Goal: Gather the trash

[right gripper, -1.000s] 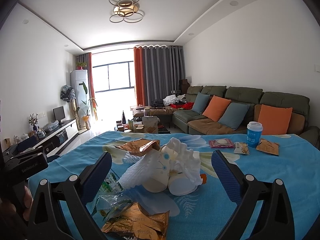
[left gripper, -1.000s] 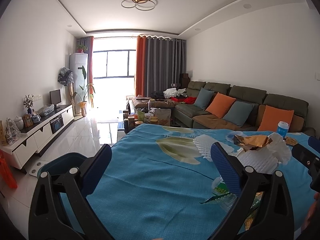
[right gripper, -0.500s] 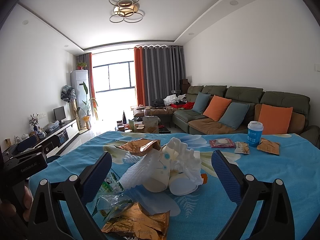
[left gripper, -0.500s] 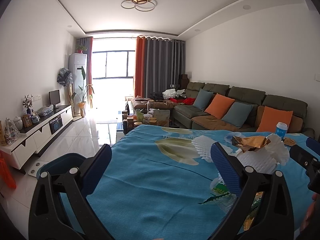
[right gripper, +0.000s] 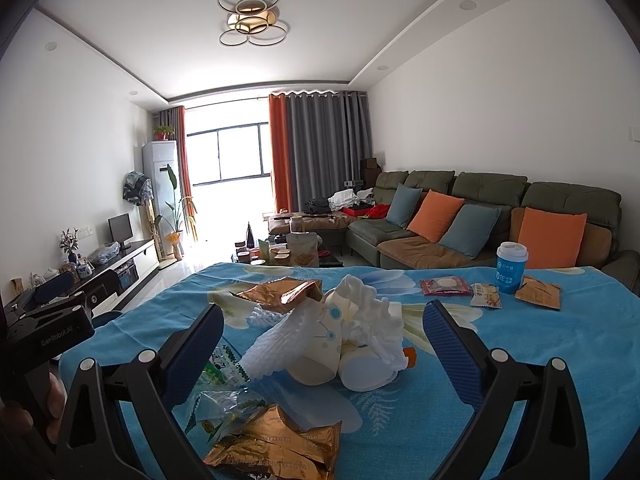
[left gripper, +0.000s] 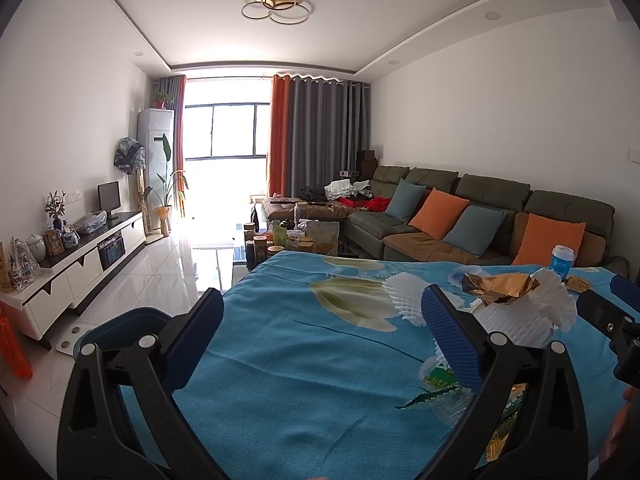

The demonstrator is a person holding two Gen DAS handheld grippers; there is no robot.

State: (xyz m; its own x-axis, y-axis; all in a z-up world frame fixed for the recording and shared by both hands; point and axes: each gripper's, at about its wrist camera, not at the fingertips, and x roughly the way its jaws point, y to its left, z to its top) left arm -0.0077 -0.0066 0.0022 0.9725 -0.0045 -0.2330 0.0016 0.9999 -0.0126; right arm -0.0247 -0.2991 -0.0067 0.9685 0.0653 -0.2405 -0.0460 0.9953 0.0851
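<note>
Trash pile: a heap of white foam netting [right gripper: 276, 344], two tipped paper cups [right gripper: 320, 360] and a crumpled white tissue [right gripper: 372, 320] lies mid-table on the blue flowered tablecloth [right gripper: 540, 344], straight ahead at 12 o'clock from the right gripper.
Gold wrappers: one copper-gold foil bag [right gripper: 280, 294] rests on the far side of the heap at about 11 o'clock; another gold wrapper [right gripper: 276, 446] lies close in at 6 o'clock, touching a clear green-printed plastic wrapper [right gripper: 220, 392].
Far trash: a blue lidded cup [right gripper: 511, 267] stands upright at 2 o'clock, with a red packet [right gripper: 446, 286], a small snack packet [right gripper: 486, 295] and a brown packet [right gripper: 538, 293] lying flat near it.
Right gripper [right gripper: 320, 344]: jaws wide apart, holding nothing, framing the heap from the near side without touching it.
Left gripper [left gripper: 320, 328]: jaws also spread wide and empty, over a bare stretch of cloth; the heap sits at its 2 o'clock, partly behind its right finger.
Bin: a dark blue-green bin [left gripper: 120, 324] shows beyond the table's left edge, at 9 o'clock in the left view, partly hidden by the left finger.
Hands: a person's fingers [right gripper: 24, 412] wrap the left gripper's handle at the left edge of the right view.
Room: green sofa [right gripper: 480, 204] with orange and blue cushions at 2 o'clock.
</note>
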